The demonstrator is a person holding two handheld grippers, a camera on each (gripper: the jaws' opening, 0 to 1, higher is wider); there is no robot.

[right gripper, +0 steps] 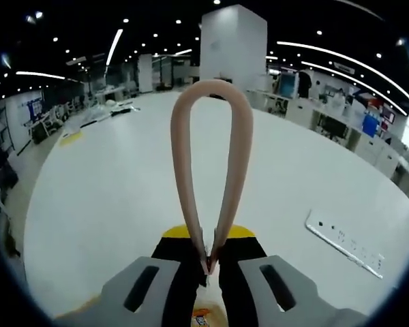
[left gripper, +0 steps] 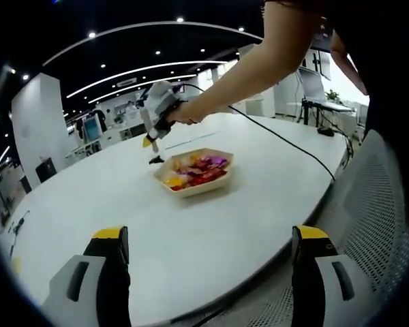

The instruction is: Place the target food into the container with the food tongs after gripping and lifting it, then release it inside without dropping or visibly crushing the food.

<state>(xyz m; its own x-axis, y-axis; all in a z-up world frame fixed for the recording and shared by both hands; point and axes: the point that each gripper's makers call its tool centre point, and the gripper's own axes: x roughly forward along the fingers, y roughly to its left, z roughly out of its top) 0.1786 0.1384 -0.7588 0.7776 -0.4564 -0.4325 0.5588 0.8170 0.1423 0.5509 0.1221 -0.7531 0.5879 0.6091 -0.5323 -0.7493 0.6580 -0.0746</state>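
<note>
The left claw (left gripper: pixel 208 272) hangs spread and empty over the table's (left gripper: pixel 123 197) near edge. Mid-table sits the container (left gripper: pixel 194 172) of wrapped food (left gripper: pixel 198 169). The right claw (right gripper: pixel 208 262) pinches the tongs (right gripper: pixel 211 170) together; whether they hold food I cannot tell. Ease pressure gently, descending low inside the container.

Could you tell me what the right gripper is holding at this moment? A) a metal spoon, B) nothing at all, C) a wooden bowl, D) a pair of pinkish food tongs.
D: in the right gripper view the right gripper is shut on the food tongs, whose pinkish loop rises above the white table.
</note>
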